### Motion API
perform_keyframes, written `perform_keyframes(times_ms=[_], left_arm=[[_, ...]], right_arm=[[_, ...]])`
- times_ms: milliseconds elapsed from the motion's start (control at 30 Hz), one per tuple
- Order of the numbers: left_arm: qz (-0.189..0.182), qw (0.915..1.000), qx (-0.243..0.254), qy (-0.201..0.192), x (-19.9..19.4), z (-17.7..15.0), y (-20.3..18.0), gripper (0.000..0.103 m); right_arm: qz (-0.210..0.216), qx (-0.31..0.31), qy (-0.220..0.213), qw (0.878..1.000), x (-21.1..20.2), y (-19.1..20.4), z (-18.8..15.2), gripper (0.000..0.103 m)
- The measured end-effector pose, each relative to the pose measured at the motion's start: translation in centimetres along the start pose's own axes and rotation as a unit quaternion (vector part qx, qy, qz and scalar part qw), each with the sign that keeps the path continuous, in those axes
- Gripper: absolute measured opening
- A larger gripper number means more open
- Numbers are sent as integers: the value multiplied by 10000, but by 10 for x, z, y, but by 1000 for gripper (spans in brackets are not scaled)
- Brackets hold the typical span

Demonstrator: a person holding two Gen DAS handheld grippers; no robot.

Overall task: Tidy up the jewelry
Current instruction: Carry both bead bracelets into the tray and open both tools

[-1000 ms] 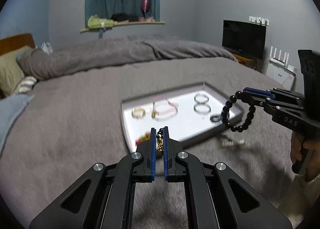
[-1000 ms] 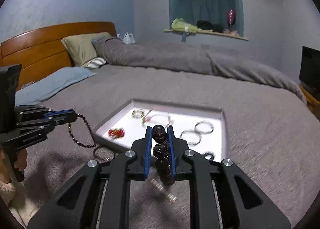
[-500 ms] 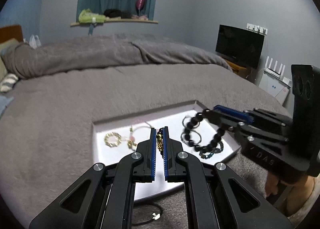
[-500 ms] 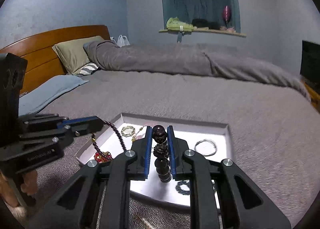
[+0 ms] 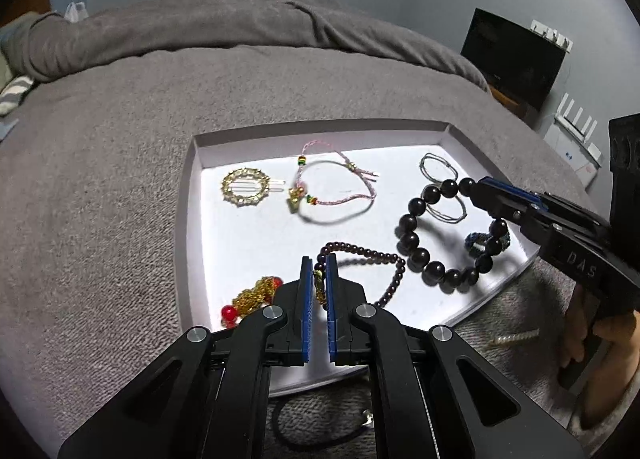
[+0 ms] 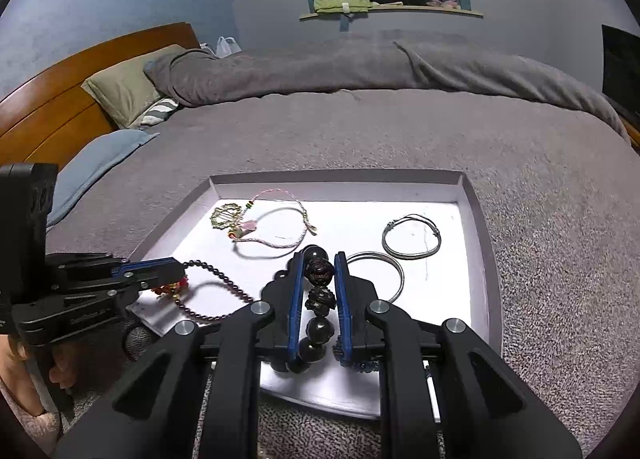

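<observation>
A white tray [image 5: 192, 195] lies on the grey bed, also seen in the right wrist view [image 6: 476, 219]. My left gripper [image 5: 319, 271] is shut on a small-bead dark bracelet [image 5: 384, 259], its loop resting on the tray floor; it also shows in the right wrist view [image 6: 224, 291]. My right gripper [image 6: 318, 271] is shut on a large-bead black bracelet [image 6: 318, 271], which hangs low over the tray's right side [image 5: 416, 235]. In the tray lie a gold ring brooch [image 5: 244, 187], a pink cord bracelet [image 5: 340, 195], two silver bangles [image 6: 412, 237] and a red-gold piece [image 5: 256, 297].
A black hair tie [image 5: 320, 427] and a pearl clip [image 5: 512, 339] lie on the blanket in front of the tray. Pillows [image 6: 124, 87] and a wooden headboard [image 6: 52, 91] are at the left, a TV [image 5: 516, 55] at the right.
Both grippers have moved forward and down over the tray with their bracelets. The small-bead bracelet's loop now rests on the tray floor.
</observation>
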State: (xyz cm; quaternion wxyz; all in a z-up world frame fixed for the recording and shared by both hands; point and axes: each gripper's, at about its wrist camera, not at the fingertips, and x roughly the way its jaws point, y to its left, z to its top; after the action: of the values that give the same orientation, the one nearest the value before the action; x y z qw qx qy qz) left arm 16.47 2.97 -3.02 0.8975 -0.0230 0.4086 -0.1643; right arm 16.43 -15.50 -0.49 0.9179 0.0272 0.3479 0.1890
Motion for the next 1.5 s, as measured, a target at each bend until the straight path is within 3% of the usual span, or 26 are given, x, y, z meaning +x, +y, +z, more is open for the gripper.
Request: perform_keyframes(times_ms=[433, 867, 1100, 1200, 1300, 1400, 1500], left_arm=[[189, 9994, 24, 293, 15, -4, -3, 7], [203, 9992, 50, 331, 19, -4, -1, 12], [184, 9994, 42, 301, 18, -5, 0, 13], [193, 9994, 56, 293, 17, -5, 0, 15], [219, 9995, 101, 214, 13, -5, -2, 24], [279, 9995, 102, 48, 6, -4, -2, 47], [341, 9994, 88, -65, 1, -3, -1, 50]], right_arm=[[152, -15, 449, 9989, 17, 3, -10, 15], [133, 32, 542, 9984, 19, 0, -12, 16], [87, -24, 453, 9989, 16, 2, -12, 24], [41, -21, 358, 9993, 12, 2, -12, 35], [17, 11, 216, 9998, 5, 0, -11, 37], [-29, 77, 58, 9999, -2, -3, -9, 45], [-51, 143, -69, 9999, -7, -5, -7, 50]])
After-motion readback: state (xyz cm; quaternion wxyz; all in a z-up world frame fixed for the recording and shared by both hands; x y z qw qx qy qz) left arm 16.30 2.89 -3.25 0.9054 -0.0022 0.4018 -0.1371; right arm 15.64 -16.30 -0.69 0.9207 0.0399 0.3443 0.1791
